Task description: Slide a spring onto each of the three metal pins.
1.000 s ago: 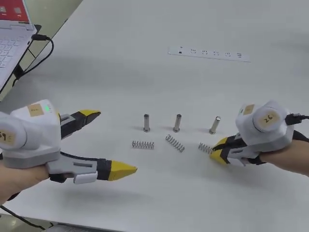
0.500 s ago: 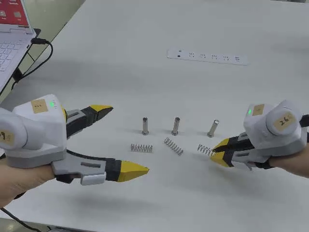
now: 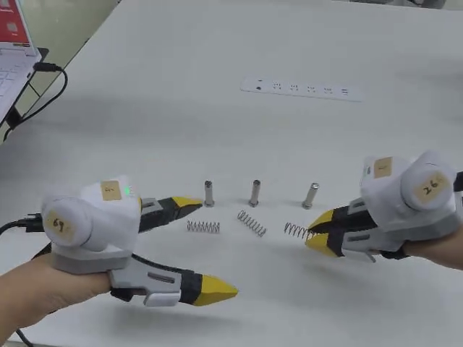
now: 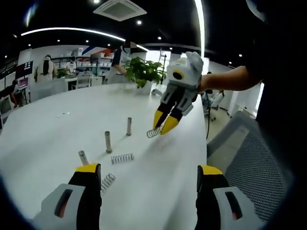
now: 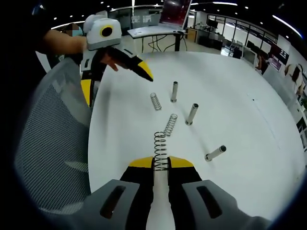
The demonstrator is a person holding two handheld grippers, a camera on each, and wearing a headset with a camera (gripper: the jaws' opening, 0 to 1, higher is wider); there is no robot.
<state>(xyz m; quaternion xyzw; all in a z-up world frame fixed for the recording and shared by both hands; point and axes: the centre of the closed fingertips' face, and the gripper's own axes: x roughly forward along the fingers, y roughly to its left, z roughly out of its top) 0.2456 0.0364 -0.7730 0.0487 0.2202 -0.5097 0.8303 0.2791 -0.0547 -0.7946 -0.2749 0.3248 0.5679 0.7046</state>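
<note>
Three short metal pins stand in a row on the white table: left pin [image 3: 208, 194], middle pin [image 3: 255, 193], right pin [image 3: 310, 195], which leans a little. Two springs lie in front of them, the left spring [image 3: 203, 227] and the middle spring [image 3: 251, 223]. My right gripper [image 3: 315, 232] is shut on one end of the third spring [image 3: 296, 230], which sticks straight out from the jaws [image 5: 160, 143]. My left gripper [image 3: 210, 247] is open just left of the left spring, with nothing between its yellow tips.
A white power strip [image 3: 302, 89] lies further back on the table. A laptop [image 3: 10, 43] and its black cable [image 3: 43, 90] sit at the far left edge. An office chair [image 4: 259, 167] stands beside the table.
My left gripper has moved right and nearer, up to the left spring, still open. The right gripper stays shut on the third spring and has hardly moved.
</note>
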